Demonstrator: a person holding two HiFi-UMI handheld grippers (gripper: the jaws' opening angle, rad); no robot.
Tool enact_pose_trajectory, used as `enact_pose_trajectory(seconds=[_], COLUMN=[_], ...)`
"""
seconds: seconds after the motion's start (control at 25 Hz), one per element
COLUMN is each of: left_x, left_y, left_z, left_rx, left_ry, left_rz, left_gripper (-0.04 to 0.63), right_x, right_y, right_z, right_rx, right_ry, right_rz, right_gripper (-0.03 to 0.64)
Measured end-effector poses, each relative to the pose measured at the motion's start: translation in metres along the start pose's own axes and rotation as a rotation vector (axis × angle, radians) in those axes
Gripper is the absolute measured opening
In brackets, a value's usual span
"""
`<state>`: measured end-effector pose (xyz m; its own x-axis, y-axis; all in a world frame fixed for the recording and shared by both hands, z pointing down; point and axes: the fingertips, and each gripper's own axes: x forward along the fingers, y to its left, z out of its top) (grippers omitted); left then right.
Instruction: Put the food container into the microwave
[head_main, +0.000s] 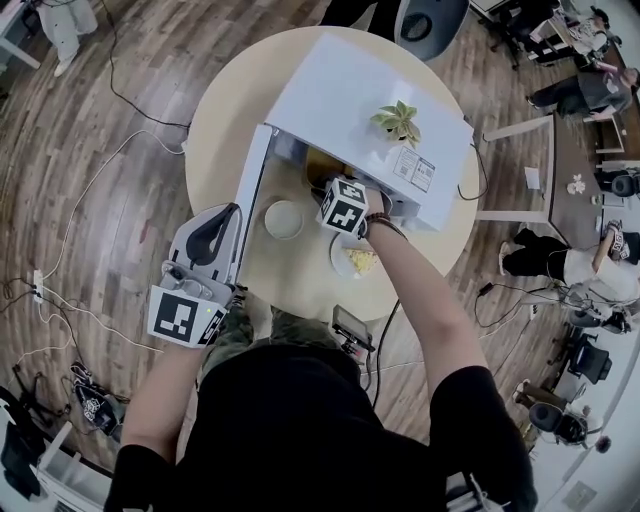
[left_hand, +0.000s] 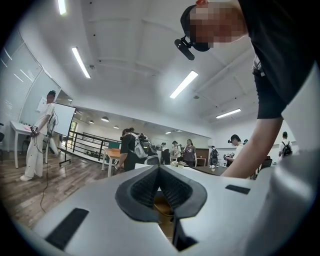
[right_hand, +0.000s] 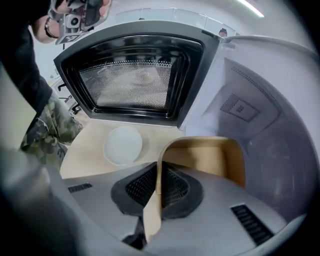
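Observation:
The white microwave (head_main: 345, 90) stands on the round table with its door (right_hand: 132, 75) swung open to the left. My right gripper (right_hand: 159, 184) is shut on the wall of a brown cardboard food container (right_hand: 207, 156), which sits in the mouth of the cavity (right_hand: 265, 130). From the head view, the right gripper (head_main: 330, 185) reaches into the opening and the container (head_main: 322, 166) shows just inside. My left gripper (head_main: 208, 238) hangs beside the open door at the table's left edge. It points up at the ceiling, its pads (left_hand: 150, 187) together with nothing between them.
A white round lid (right_hand: 123, 145) lies on the table (head_main: 300, 280) in front of the door. A plate with yellow food (head_main: 357, 262) sits by the right arm. A small potted plant (head_main: 398, 122) stands on the microwave's top. A dark device (head_main: 352, 327) rests at the table's near edge.

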<state>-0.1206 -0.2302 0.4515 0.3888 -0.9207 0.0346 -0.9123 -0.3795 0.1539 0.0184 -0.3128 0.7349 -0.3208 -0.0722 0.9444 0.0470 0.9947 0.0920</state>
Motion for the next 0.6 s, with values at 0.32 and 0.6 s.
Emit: enact_pose_trajectory(seconds=[0.32, 0.6], left_x=[-0.005, -0.005], left_y=[-0.005, -0.008], left_z=[-0.006, -0.011], left_rx=[-0.002, -0.005], left_ry=[0.020, 0.034], left_rz=[0.006, 0.003], left_gripper=[0.018, 0.018], right_x=[0.011, 0.020], right_y=[-0.017, -0.037], right_z=[-0.005, -0.015], right_rx=[0.028, 0.060], right_ry=[0.054, 0.101], right_rz=[-0.048, -0.149], right_gripper=[0.025, 0.025])
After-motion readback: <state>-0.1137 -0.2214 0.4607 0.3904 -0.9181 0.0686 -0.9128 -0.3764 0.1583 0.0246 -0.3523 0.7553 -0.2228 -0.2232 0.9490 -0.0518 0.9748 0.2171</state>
